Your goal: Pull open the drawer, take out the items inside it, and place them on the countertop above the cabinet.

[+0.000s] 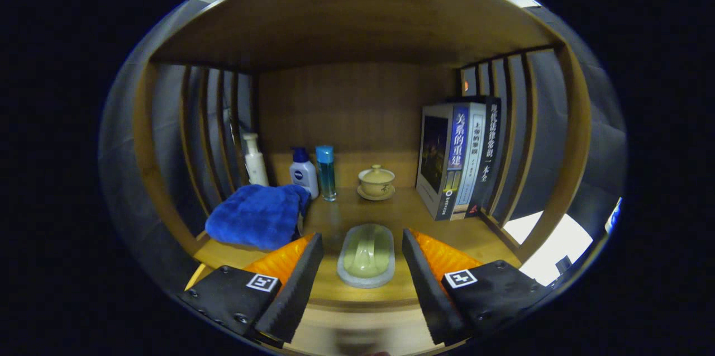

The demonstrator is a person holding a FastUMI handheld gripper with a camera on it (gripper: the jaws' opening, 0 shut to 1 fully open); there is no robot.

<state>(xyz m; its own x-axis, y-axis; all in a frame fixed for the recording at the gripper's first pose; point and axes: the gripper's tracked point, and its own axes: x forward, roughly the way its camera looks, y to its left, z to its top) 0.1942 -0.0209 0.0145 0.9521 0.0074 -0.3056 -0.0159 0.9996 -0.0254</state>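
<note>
Side slats, left: wooden uprights (215,132) walled the shelf nook at 9 o'clock, gaps between them.
White bottle: pump bottle (256,160) stood upright at back left, roughly 10 o'clock from the dish, against the slats.
Towel: blue towel (257,223) lay bunched on the countertop at 9–10 o'clock from the dish, just ahead of the left finger, edge close to it; touching or not, can't tell.
Lotion bottle: white bottle with dark blue cap (304,172) stood upright behind the towel, about 11 o'clock from the dish.
Blue bottle: slim clear-blue bottle (326,172) stood just beside the lotion bottle, on its right.
Gripper: gripper (362,264) had fingers spread wide, gripping nothing; both fingers clear of the dish.
Dish: pale oval dish (366,255) with something pale lying in it lay flat on the countertop between the fingers, near the front edge, not touched.
Countertop: wooden surface (357,213) carried everything; front edge ran under the fingertips.
Teacup: lidded beige cup on saucer (376,181) stood at 12 o'clock from the dish, well beyond the fingers.
Books: three books (461,160) stood upright, spines out, at 1–2 o'clock from the dish, against the right slats.
Side slats, right: wooden uprights (522,132) at 3 o'clock.
Drawer: could not tell from this view.
</note>
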